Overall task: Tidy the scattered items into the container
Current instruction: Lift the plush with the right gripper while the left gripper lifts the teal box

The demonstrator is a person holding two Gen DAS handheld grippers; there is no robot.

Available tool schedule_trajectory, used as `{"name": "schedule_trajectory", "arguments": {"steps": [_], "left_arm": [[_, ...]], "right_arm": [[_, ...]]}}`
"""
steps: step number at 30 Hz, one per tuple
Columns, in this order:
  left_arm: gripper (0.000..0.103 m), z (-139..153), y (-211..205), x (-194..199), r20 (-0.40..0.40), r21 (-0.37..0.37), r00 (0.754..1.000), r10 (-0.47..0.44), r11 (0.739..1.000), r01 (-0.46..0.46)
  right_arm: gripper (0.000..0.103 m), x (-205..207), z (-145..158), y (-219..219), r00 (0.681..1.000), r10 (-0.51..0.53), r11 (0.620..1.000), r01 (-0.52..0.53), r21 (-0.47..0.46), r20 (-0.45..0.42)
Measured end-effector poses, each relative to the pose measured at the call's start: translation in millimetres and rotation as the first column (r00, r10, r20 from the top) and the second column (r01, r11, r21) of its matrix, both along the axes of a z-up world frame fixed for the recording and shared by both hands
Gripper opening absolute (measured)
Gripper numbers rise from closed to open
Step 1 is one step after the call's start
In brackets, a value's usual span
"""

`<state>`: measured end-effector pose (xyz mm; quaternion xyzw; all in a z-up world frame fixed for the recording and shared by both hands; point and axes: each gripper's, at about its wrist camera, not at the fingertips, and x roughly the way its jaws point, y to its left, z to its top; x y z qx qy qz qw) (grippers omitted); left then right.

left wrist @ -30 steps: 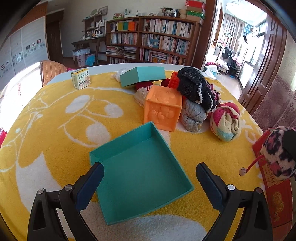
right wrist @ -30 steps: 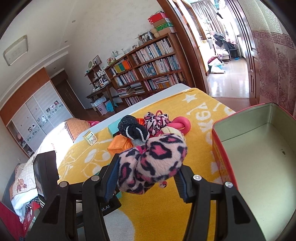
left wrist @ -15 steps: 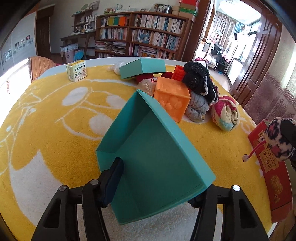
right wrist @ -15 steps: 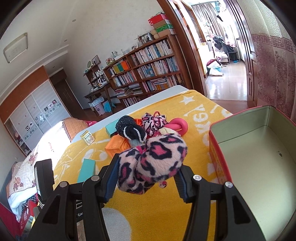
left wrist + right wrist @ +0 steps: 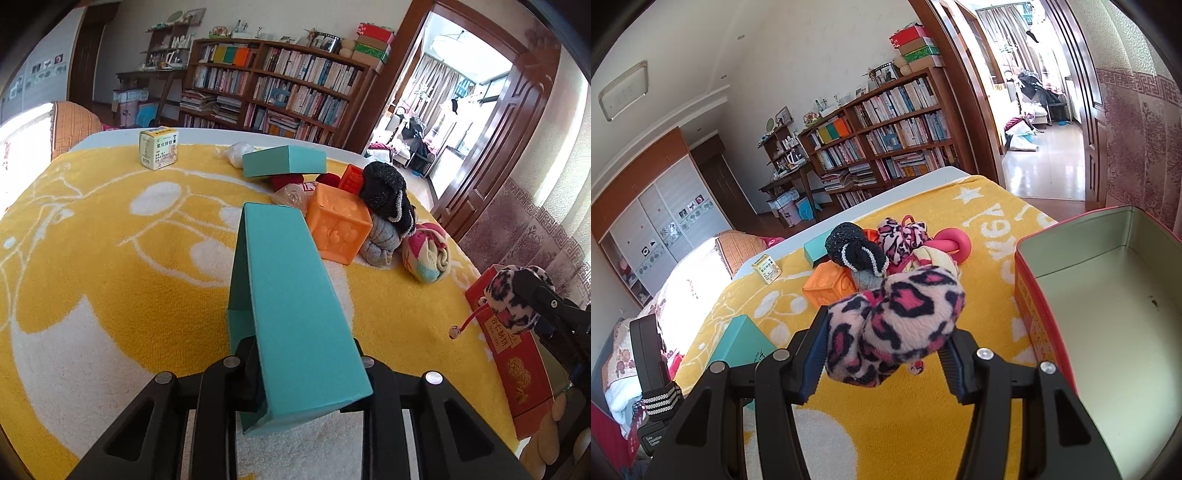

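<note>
Transport is my step: left gripper [image 5: 306, 354] clamps the teal box [image 5: 291, 314], right gripper [image 5: 882, 354] pinches the plush [image 5: 894, 328], tin [image 5: 1108, 314] next.

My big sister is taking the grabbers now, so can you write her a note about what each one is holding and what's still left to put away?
Left gripper: shut on the teal box tray, tipped up off the yellow blanket.
Right gripper: shut on the leopard plush, beside the red tin, not over it yet.
Done: nothing shows inside the tin.
Left: drop in the plush and tray, then the orange cube, teal lid, rolled socks and small carton.
</note>
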<state>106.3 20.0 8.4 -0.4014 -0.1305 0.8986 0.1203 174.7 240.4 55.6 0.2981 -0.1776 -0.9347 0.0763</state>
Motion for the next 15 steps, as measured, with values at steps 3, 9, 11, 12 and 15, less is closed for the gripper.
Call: {"name": "schedule_trajectory", "arguments": {"steps": [3,9,11,12,15], "left_arm": [[0.027,-4,-8,-2,0.022,0.037,1.0,0.018,0.999,-0.019],[0.016,1,-4,2,-0.013,0.028,1.0,-0.016,0.999,0.016],[0.016,2,-4,3,-0.02,0.031,1.0,-0.019,0.999,0.02],[0.016,3,-4,3,-0.023,0.035,1.0,-0.02,0.999,0.021],[0.016,7,-3,5,-0.034,0.032,0.999,-0.02,0.999,0.021]], "right_arm": [[0.058,0,0,1,1.0,-0.003,1.0,0.003,-0.004,0.001],[0.058,-1,-1,4,1.0,-0.01,1.0,0.01,-0.009,0.005],[0.058,1,1,4,1.0,-0.011,1.0,0.011,-0.008,-0.001],[0.058,1,1,4,1.0,-0.012,1.0,0.012,-0.007,-0.004],[0.058,3,4,4,1.0,-0.011,1.0,0.011,-0.007,-0.013]]}}
